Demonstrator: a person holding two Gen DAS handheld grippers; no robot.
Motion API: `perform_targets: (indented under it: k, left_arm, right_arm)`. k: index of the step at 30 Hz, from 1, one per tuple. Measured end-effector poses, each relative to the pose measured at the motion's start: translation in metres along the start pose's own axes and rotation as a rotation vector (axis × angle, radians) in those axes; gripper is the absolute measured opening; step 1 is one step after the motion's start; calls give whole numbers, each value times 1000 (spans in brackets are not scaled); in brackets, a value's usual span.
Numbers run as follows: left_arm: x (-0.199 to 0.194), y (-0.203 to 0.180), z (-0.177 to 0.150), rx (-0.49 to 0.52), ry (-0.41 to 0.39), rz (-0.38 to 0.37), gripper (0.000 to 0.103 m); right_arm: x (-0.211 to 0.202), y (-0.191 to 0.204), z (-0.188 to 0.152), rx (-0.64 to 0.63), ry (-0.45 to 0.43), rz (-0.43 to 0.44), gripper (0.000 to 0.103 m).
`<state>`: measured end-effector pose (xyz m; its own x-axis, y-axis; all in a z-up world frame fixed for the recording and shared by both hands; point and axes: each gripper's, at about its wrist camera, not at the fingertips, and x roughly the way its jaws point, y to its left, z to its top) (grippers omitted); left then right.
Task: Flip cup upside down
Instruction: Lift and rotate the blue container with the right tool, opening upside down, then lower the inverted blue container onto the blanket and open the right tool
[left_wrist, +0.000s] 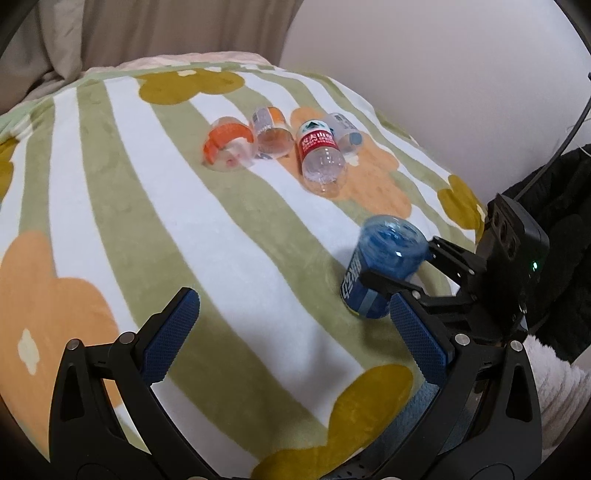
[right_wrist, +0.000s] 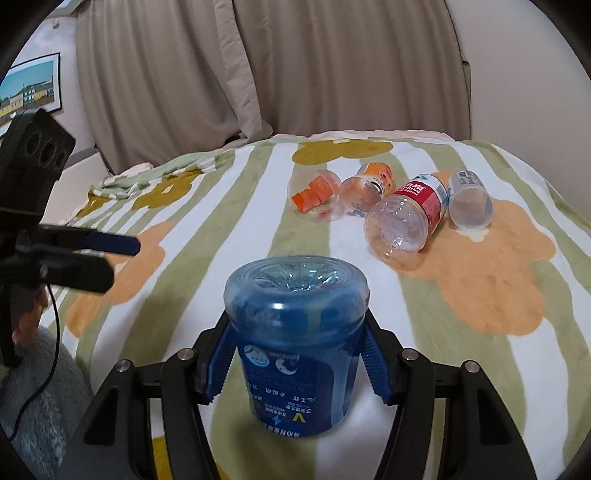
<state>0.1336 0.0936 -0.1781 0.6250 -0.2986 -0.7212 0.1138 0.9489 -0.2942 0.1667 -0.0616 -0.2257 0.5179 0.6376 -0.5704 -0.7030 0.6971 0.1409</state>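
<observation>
The blue plastic cup (right_wrist: 295, 343), cut from a bottle, stands upside down on the blanket with its closed base up and its label text inverted. My right gripper (right_wrist: 295, 369) is shut on the blue cup, blue pads on both sides. The left wrist view shows the cup (left_wrist: 380, 266) at the right with my right gripper (left_wrist: 399, 266) around it. My left gripper (left_wrist: 291, 332) is open and empty, low over the blanket left of the cup. It also shows at the left in the right wrist view (right_wrist: 122, 258).
Several other cut-bottle cups lie on their sides at the back: an orange one (right_wrist: 317, 195), an orange-labelled one (right_wrist: 369, 188), a red-labelled one (right_wrist: 406, 218) and a white-labelled one (right_wrist: 469, 199). The striped flower blanket (right_wrist: 207, 206) covers the bed. Curtains (right_wrist: 258, 74) hang behind.
</observation>
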Motion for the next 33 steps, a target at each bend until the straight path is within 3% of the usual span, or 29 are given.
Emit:
perform_targets:
  k: [8, 19, 21, 23, 24, 33]
  left_arm:
    - [-2, 1, 0, -5, -10, -2, 102]
    - [-5, 0, 0, 3, -22, -10, 102]
    - [-5, 0, 0, 3, -25, -11, 102]
    - [-5, 0, 0, 3, -27, -13, 102]
    - [-6, -1, 0, 5, -30, -13, 102]
    - [-14, -7, -1, 33, -65, -2, 102]
  right_arm:
    - [-11, 6, -15, -31, 16, -42, 57]
    - [-7, 8, -8, -33, 40, -81, 57]
    - [-5, 6, -6, -18, 52, -86, 67]
    - [-5, 5, -6, -3, 45, -96, 99]
    - [-7, 4, -5, 6, 34, -93, 103]
    - [-7, 5, -3, 45, 79, -100, 103]
